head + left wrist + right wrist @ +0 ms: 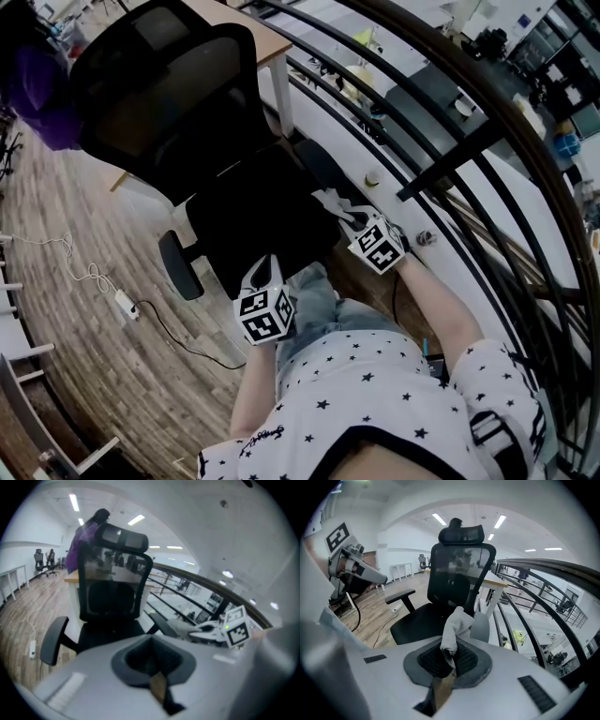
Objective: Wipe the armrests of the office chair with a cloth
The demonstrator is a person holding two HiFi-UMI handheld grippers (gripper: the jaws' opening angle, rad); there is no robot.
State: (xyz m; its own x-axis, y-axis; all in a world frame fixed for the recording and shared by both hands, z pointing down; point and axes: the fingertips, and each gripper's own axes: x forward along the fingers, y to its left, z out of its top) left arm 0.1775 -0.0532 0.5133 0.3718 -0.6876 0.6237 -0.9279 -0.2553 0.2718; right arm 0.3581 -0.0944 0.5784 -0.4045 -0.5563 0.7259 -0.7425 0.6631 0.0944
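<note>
- Cloth (pixel 455 626) is clamped by its lower end in the right tongs (pixel 449 658). The white bunch stands up out of them and leans toward the far side, at the near end of the right armrest (pixel 317 161) of the chair (pixel 178 94). Whether it touches the pad is not clear.
- Left tongs (pixel 154 667) are together with nothing between them, low by the seat's near edge and well apart from the left armrest (pixel 180 265).
- Both armrest pads have their long axis running near to far beside the seat, so strokes should follow that line.
- Risk: only a small pinch holds the cloth, so a hard drag along the pad could pull it free.
- Risk: nothing steadies the chair. A sideways push may swivel it away, and bare tips could scrape the pad if the bunch folds aside.
</note>
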